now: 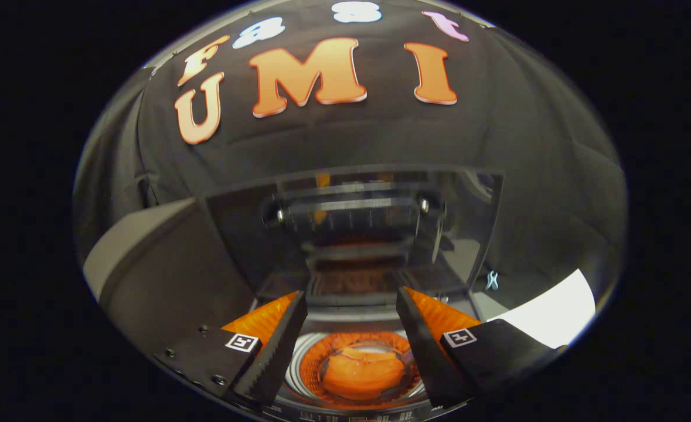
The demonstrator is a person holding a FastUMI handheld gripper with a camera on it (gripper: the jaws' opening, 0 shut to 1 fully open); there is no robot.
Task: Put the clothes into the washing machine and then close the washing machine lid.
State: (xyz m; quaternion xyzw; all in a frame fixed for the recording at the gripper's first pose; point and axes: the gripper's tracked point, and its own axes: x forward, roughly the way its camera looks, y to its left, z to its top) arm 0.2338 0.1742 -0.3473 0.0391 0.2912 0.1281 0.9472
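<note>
Currently, item one: tongs (351, 305), one pair, two fingers spread wide apart with nothing between them, poised above the mouth of the washing machine (146, 293).

Item two: clothes (361, 371), one orange bundle counted, lying at the bottom of the drum (298, 366), seen low between the two fingers and well clear of both. How many garments make up the bundle cannot be told.

Item three: drum, one, round, its pale rim ringing the bundle.

Item four: lid (351, 234), one, dark and glossy, standing raised at the far side of the opening, just beyond the fingertips. Its surface mirrors the drum's orange glow. A hinge bar with two small metal studs crosses its upper part.

Item five: washing machine body, one, its dark top and pale edge running off to the near left.

Item six: white sheet (556, 313), one, lying to the right of the machine.

Step judged in hand: loading appears done, closing not yet begun. Next move, as a judgement: carry the tongs to the far top edge of the raised lid, hook or press it forward, and lower it over the opening without trapping a finger.
</note>
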